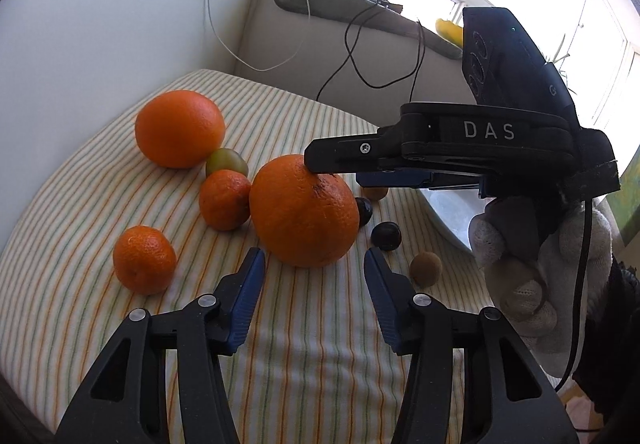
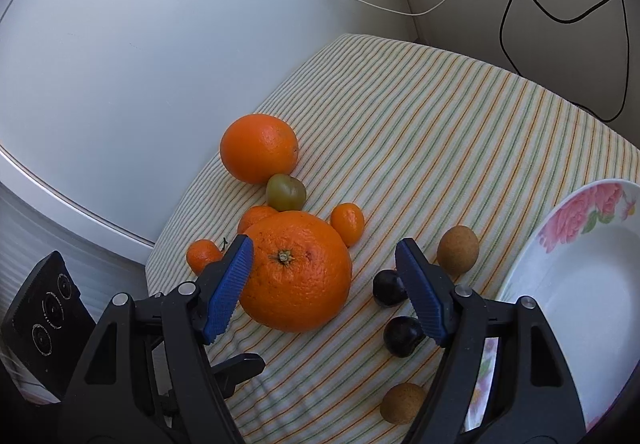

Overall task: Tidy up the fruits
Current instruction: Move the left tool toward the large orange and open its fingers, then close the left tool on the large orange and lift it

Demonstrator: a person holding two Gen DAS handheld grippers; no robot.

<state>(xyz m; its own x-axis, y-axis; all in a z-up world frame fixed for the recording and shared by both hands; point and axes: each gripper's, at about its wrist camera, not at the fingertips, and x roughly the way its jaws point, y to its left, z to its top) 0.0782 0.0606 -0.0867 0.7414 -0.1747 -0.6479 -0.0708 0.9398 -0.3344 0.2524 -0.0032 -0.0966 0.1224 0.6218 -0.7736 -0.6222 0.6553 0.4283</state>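
A big orange (image 1: 304,212) lies on the striped cloth (image 1: 320,344). My left gripper (image 1: 315,260) is open just in front of it, not touching. My right gripper (image 2: 324,250) is open with its blue pads on either side of the same orange (image 2: 298,272), above it; in the left wrist view its top finger (image 1: 344,156) rests over the orange. A second big orange (image 1: 180,129), three mandarins (image 1: 145,260) (image 1: 224,199) (image 2: 347,224), a green plum (image 1: 226,161), two dark plums (image 2: 388,288) (image 2: 402,336) and two brown kiwis (image 2: 458,250) (image 2: 402,408) lie around.
A white plate with pink flowers (image 2: 580,284) sits at the right on the cloth. A white appliance wall (image 2: 140,64) stands behind the fruit. Cables (image 1: 360,56) hang at the back. A gloved hand (image 1: 532,264) holds the right gripper.
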